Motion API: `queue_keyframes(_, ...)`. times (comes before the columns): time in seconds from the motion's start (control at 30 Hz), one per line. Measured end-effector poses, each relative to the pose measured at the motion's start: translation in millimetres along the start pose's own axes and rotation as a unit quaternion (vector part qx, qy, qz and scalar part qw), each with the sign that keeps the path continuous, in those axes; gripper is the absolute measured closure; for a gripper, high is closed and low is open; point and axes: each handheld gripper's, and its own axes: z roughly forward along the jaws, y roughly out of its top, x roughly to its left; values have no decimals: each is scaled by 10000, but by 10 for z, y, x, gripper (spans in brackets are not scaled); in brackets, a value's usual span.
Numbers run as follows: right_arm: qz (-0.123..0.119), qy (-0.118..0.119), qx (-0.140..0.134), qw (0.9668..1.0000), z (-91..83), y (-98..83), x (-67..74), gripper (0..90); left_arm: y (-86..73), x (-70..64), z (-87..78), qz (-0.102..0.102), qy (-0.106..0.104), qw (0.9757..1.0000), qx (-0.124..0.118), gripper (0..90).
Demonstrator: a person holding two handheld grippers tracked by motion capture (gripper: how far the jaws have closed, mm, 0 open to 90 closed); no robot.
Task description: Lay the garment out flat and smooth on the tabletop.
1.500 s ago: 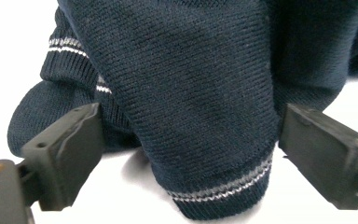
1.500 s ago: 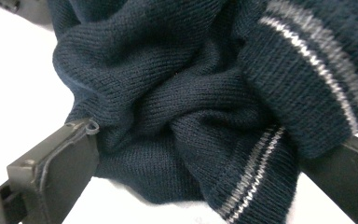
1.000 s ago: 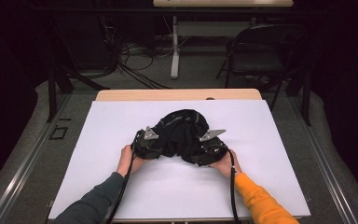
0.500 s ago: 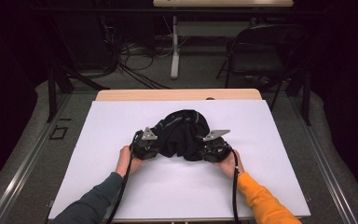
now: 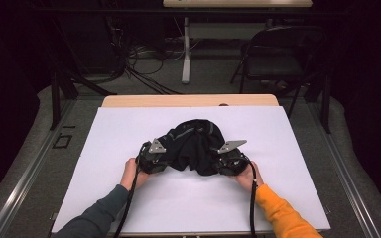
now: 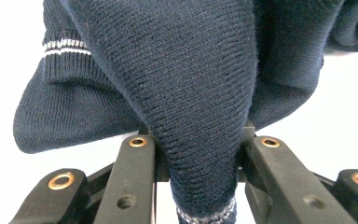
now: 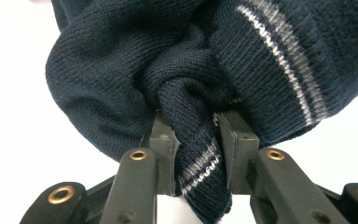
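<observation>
Fingers (image 6: pixel 135 172) — farther apart, sweater (image 5: pixel 194 144) stretched

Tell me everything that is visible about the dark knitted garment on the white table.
The knitted garment is dark navy, a fine rib knit that looks like wool or cotton, with thin pale grey stripes near its ribbed edges. It lies bunched in a crumpled heap on the white table cover, near the middle, not spread out. The left gripper is clamped on one fold of it and the right gripper on another striped edge, one at each side of the heap. Which kind of garment it is I cannot tell.
</observation>
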Motion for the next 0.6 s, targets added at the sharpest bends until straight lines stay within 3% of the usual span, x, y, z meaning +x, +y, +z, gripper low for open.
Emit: queue_keyframes(0.6,-173,209,163,9995,-122,-69,118,698,-65,-164,-144,172,-191,9997,32,719)
